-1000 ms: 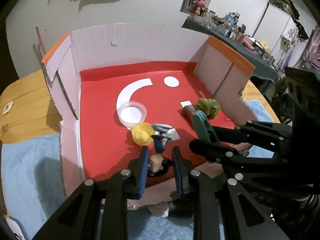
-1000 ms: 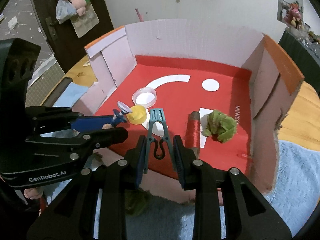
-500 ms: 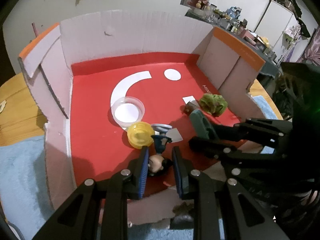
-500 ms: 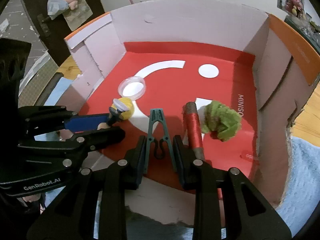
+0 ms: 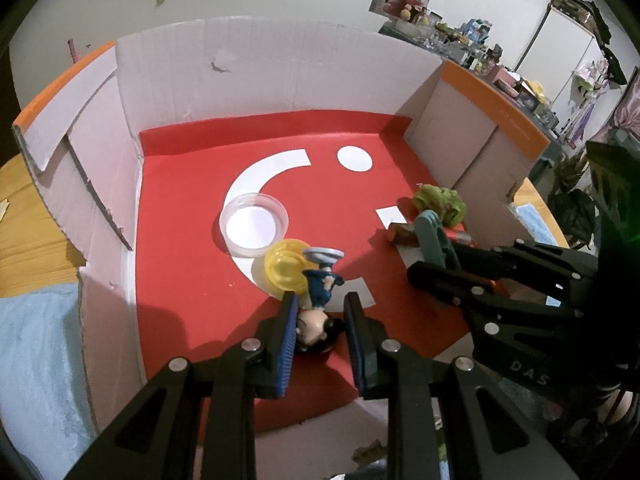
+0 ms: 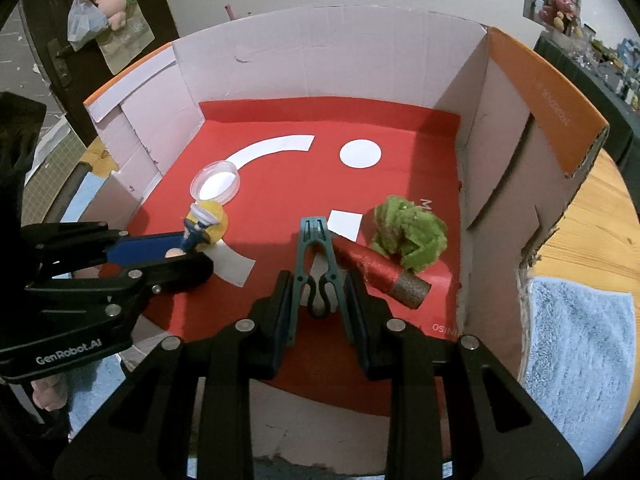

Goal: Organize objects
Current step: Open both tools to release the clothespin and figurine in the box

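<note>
Over the red-floored cardboard box (image 6: 500,128), our left gripper (image 5: 320,320) clamps a small dark-haired, blue-clad figurine (image 5: 318,304) head-first, while our right gripper (image 6: 320,300) clamps a teal clothespin (image 6: 318,264) by its handles.

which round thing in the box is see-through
The clear shallow plastic dish on the white arc; the yellow round plastic cap beside it is tinted.

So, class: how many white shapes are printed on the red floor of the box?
3: a curved band at the back left, partly covered, a round dot at the back right, and a small square near the green clothespin.
</note>
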Demonstrator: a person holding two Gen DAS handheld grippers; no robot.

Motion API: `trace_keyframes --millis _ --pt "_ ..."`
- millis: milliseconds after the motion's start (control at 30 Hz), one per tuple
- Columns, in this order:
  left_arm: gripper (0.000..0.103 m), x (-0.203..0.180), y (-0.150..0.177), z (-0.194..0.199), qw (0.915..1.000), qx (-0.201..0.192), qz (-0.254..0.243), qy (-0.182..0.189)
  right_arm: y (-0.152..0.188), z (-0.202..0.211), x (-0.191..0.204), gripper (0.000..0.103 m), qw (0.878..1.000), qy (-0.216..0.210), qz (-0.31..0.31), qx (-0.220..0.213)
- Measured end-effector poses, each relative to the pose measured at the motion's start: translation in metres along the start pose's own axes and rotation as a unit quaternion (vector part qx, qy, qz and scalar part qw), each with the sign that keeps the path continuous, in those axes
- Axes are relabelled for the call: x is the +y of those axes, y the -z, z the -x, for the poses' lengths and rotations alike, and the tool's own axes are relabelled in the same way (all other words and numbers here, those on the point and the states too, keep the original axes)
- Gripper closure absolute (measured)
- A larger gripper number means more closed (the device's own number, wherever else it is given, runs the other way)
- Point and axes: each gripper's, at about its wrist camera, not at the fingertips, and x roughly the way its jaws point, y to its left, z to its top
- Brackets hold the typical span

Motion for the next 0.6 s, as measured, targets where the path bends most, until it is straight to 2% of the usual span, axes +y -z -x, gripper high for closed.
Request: trace_keyframes --millis 333,467,600 --pt "0.078 -0.0002 0.0000 -0.0002 1.0000 -0.003 0.001 0.001 0.0008 0.0009 0.0007 0.077 1.000 -0.002 -0.004 -0.004" --pt "0.072 -0.0031 0.0008 0.0027 1.0000 -0.008 -0.003 -0.001 0.0019 0.0015 0.0030 0.076 1.000 -0.005 -0.003 -0.004" --pt "0.072 -0.0044 0.0021 0.0071 0.9999 -0.012 -0.004 -0.003 0.0045 0.0054 0.0050 0.076 1.000 -0.008 -0.002 -0.008"
